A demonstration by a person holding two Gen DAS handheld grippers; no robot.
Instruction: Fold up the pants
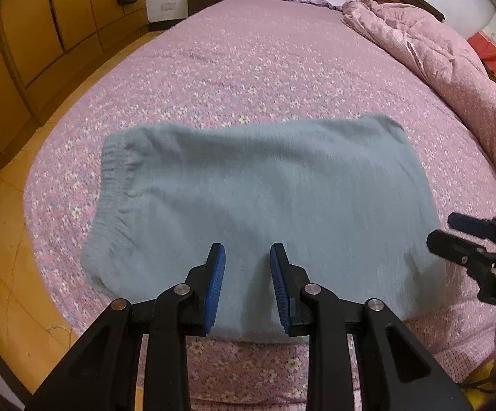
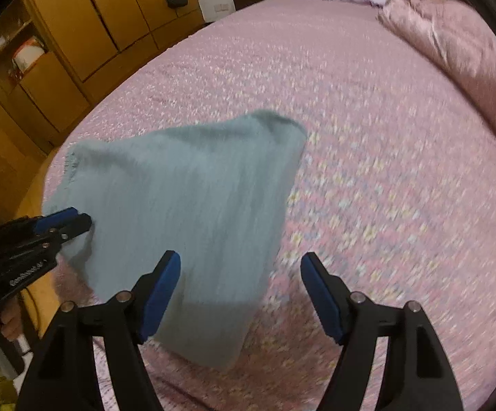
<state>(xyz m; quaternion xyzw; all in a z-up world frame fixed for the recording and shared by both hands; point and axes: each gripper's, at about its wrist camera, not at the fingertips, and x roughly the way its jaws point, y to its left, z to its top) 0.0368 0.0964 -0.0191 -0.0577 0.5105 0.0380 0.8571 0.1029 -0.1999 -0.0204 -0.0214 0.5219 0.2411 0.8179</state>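
Grey-green folded pants (image 1: 261,205), right view blurred

pants (image 1: 265,205) | grey-blue, folded into a flat rectangle | elastic waistband at left | lying on bed

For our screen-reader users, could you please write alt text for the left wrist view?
Folded grey-blue pants lie flat on a pink floral bedspread, elastic waistband at the left. The left hand-held gripper hovers over their near edge, jaws apart and empty; the right hand-held gripper enters at the right edge.
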